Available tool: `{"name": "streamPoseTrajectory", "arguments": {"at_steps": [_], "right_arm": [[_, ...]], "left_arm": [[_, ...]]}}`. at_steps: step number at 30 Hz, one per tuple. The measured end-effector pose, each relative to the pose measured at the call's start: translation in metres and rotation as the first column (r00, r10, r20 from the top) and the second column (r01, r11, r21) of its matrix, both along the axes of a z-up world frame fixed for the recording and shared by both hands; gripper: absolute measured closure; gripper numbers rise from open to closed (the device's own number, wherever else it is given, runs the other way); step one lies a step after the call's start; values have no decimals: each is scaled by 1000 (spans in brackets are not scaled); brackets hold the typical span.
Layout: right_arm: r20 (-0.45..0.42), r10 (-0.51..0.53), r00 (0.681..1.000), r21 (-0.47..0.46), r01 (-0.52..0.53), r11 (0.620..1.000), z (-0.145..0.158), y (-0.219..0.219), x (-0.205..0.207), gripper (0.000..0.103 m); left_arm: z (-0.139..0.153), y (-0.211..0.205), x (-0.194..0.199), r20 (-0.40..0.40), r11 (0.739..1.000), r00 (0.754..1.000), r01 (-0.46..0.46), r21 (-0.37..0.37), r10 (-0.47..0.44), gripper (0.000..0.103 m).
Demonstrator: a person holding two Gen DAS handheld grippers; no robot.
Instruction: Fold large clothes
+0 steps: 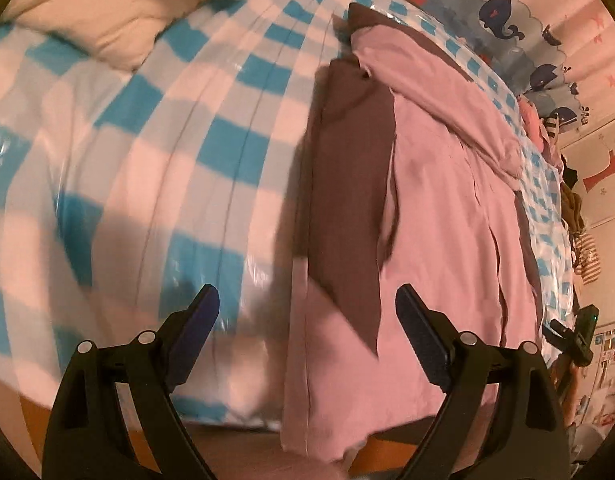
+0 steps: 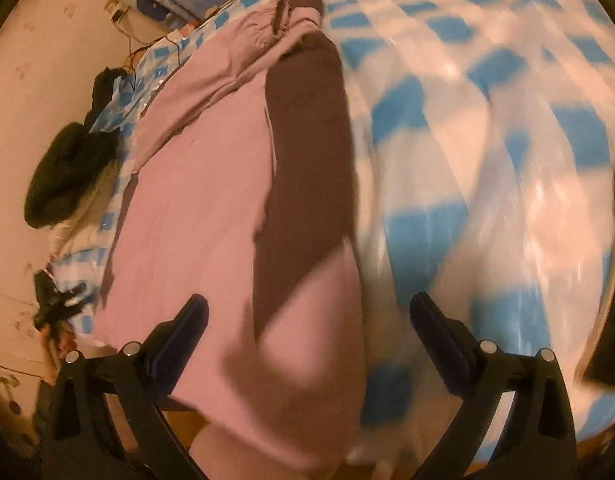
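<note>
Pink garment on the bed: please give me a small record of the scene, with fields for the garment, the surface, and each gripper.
garment: pink garment with brown panel, lying lengthwise, partly folded
surface: blue-and-white checked cover, glossy
garment position: near end hangs over the bed edge
left gripper: open, holding nothing, above the garment's near end
right gripper: open, holding nothing, above the garment's near end
other: cream pillow at far corner; dark clothes by the wall
</note>
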State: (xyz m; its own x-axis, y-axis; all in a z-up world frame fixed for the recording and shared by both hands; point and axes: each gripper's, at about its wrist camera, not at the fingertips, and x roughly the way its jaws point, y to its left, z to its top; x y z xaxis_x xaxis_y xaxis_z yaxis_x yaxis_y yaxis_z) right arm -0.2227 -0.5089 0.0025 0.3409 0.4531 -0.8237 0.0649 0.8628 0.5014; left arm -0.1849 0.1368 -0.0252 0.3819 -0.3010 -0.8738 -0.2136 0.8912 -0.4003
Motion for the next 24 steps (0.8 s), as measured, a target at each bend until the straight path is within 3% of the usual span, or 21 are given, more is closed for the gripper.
{"name": "streamPoseTrajectory", "arguments": {"at_steps": [4, 9, 12, 13, 16, 17, 20, 22, 24], "right_arm": [[-43, -38, 998, 97, 42, 994, -10, 1, -27, 6], [-86, -69, 994, 76, 76, 994, -26, 12, -41, 6], [-90, -71, 993, 185, 87, 979, -28, 14, -52, 6], [-75, -57, 996, 254, 74, 964, -25, 15, -57, 6], [-49, -33, 998, 313, 47, 949, -17, 9, -65, 6], [-73, -31, 997, 326, 53, 944, -20, 5, -65, 6], [-154, -27, 988, 241, 64, 969, -39, -2, -61, 6], [-144, -11, 990, 398, 68, 915, -45, -6, -62, 6], [-73, 27, 997, 491, 12, 871, -39, -3, -63, 6]], "left_arm": [[-11, -14, -10, -25, 999, 999, 40, -37, -41, 17], [-34, -26, -26, -59, 986, 993, 90, -138, -99, 17], [-41, -33, -36, -46, 954, 989, 121, -275, -139, 17], [-39, -35, -39, -29, 945, 989, 130, -299, -145, 17], [-27, -38, -46, 59, 909, 988, 152, -389, -139, 12], [-29, -40, -44, 52, 909, 989, 147, -389, -138, 11], [-48, -49, -33, -48, 937, 988, 124, -327, -148, 11], [-48, -47, -32, -44, 924, 991, 105, -369, -130, 11], [-38, -51, -35, -3, 922, 992, 115, -369, -125, 11]]}}
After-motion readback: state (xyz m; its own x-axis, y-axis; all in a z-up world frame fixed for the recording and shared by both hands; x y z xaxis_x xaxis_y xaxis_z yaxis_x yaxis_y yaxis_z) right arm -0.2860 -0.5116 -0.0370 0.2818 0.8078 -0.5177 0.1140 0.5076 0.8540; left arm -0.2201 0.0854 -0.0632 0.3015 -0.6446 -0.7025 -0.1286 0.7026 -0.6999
